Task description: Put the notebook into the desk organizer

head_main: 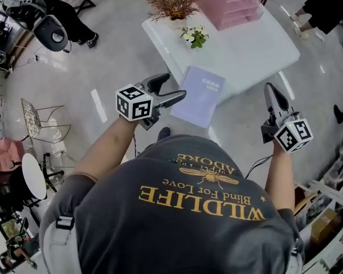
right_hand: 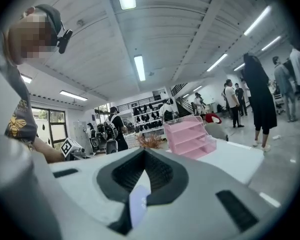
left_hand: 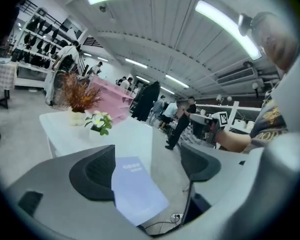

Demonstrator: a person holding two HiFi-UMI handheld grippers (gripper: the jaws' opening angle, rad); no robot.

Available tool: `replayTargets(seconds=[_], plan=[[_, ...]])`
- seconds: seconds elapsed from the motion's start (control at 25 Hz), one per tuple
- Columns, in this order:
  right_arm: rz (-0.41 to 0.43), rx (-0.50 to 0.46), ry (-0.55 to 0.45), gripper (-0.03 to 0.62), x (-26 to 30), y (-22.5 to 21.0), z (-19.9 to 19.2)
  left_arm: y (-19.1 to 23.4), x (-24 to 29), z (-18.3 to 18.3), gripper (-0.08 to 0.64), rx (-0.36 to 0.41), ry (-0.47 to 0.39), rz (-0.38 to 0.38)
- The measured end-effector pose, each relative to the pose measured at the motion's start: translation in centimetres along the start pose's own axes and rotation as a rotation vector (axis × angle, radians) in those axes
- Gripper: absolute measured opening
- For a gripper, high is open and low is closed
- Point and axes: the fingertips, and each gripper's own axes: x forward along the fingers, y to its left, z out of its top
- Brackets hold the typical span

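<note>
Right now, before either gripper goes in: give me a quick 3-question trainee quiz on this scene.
1. True or false: the notebook lies on the white table, outside the desk organizer.
2. Left gripper or right gripper: which has its jaws wide apart? A) left B) right C) both
3. Fill in: the desk organizer's colour is ____.
Key: 1 true; 2 A; 3 pink.
</note>
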Motion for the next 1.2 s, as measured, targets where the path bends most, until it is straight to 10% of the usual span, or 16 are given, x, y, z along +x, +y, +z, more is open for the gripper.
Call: replayTargets(seconds=[0.52,1.2], plan=[[-0.077,0.05,0.112,0.0,4.0,1.8,-4.3,10.1,4.8,-17.6,0.386,-0.424,0.438,-0.064],[-0.124,0.061,0.134,0.0,0.4,-1.3,-4.4,6.6,6.8,-19.7,0.13,-0.499,0.667,0.043]])
